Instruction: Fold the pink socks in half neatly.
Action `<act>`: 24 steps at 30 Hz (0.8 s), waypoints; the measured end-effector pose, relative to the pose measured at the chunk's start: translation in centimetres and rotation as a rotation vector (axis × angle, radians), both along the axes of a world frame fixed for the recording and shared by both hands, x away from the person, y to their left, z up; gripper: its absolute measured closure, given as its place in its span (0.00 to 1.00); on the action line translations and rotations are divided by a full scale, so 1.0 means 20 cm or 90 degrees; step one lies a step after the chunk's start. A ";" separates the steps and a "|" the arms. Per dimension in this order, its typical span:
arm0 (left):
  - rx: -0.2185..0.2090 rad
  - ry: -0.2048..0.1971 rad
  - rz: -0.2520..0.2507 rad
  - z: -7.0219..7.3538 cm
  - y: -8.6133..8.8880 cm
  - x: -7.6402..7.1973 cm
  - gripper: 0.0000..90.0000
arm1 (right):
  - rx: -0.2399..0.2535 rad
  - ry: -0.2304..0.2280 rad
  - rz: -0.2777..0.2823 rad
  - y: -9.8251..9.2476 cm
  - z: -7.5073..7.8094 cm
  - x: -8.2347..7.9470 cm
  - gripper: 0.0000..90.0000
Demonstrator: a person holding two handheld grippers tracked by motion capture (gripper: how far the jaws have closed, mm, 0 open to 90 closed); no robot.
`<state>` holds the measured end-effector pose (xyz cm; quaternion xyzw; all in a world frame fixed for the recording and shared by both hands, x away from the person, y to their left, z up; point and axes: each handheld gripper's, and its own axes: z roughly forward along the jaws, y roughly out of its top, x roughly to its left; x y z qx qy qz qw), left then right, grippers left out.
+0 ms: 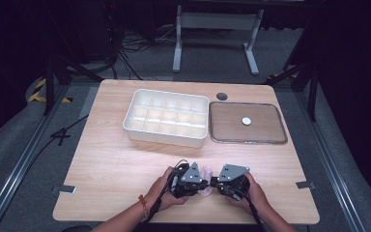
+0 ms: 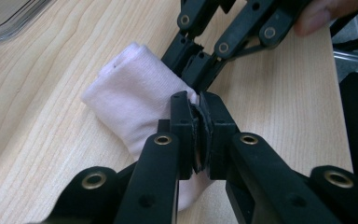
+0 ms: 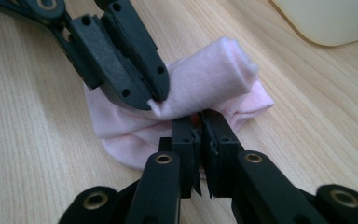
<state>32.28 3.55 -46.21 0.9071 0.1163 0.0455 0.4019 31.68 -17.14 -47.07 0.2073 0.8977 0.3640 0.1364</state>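
two pairs of jaws pinch the pink sock (image 2: 135,105) – one each side.

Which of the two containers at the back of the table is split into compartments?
The white tray, at the left in the high view: a grid of dividers splits it into many small cells. The clear, shallow tray at its right is one undivided space holding a small white disc.

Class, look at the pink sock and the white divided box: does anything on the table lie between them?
Nothing visible does. The pink sock lies near the table's front edge, pinched by the left gripper and the right gripper. Bare wood separates it from the white divided box; the clear tray sits off to the box's right.
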 end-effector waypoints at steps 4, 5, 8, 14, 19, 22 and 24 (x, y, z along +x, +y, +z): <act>-0.001 0.002 0.005 -0.01 0.00 0.00 0.94 | 0.021 0.000 -0.005 -0.05 0.02 0.02 0.93; -0.003 0.003 0.006 -0.01 0.00 0.00 0.94 | 0.031 -0.003 -0.015 -0.08 0.04 0.03 0.93; -0.002 0.008 0.010 -0.01 -0.01 0.01 0.94 | 0.074 -0.026 -0.034 -0.11 0.10 0.04 0.92; -0.003 0.006 0.014 -0.01 -0.01 0.01 0.93 | 0.125 -0.053 -0.019 -0.08 0.17 0.02 0.91; -0.008 0.010 0.013 -0.02 -0.01 0.01 0.93 | 0.128 -0.061 -0.008 -0.02 0.16 0.03 0.88; -0.010 0.020 0.016 -0.03 -0.01 0.01 0.93 | 0.115 -0.044 -0.018 0.00 0.12 0.06 0.88; -0.010 0.019 0.015 -0.03 -0.01 0.01 0.92 | 0.086 -0.039 -0.017 0.01 0.08 0.07 0.88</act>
